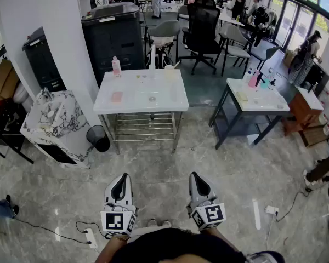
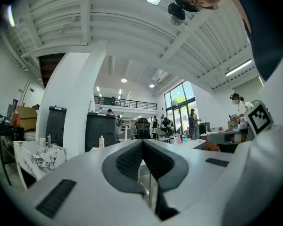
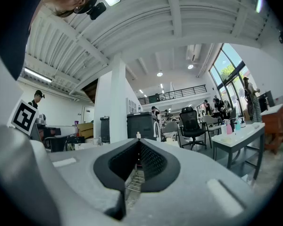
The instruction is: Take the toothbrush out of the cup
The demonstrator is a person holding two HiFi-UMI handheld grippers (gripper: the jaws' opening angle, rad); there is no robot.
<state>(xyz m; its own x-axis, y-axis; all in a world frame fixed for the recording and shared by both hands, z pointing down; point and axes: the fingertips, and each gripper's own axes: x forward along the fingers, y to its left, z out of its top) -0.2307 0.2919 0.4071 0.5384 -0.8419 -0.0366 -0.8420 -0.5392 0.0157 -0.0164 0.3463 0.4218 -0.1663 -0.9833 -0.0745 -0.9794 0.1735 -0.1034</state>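
Note:
A small pale cup (image 1: 170, 72) with a toothbrush (image 1: 176, 65) leaning out of it stands at the far edge of a white sink table (image 1: 126, 104), well ahead of me across the tiled floor. My left gripper (image 1: 120, 183) and right gripper (image 1: 198, 181) are side by side low in the head view, both far short of the table. The left gripper (image 2: 142, 143) has its jaws together with nothing between them. So does the right gripper (image 3: 139, 143). Both point level toward the table.
On the table are a pink bottle (image 1: 116, 66), a pink soap bar (image 1: 117, 96) and a tall white faucet (image 1: 152, 56). A black bin (image 1: 98, 138) and a marble-patterned unit (image 1: 55, 119) sit at the left, a second table (image 1: 257, 101) at the right. A power strip (image 1: 91, 238) lies on the floor.

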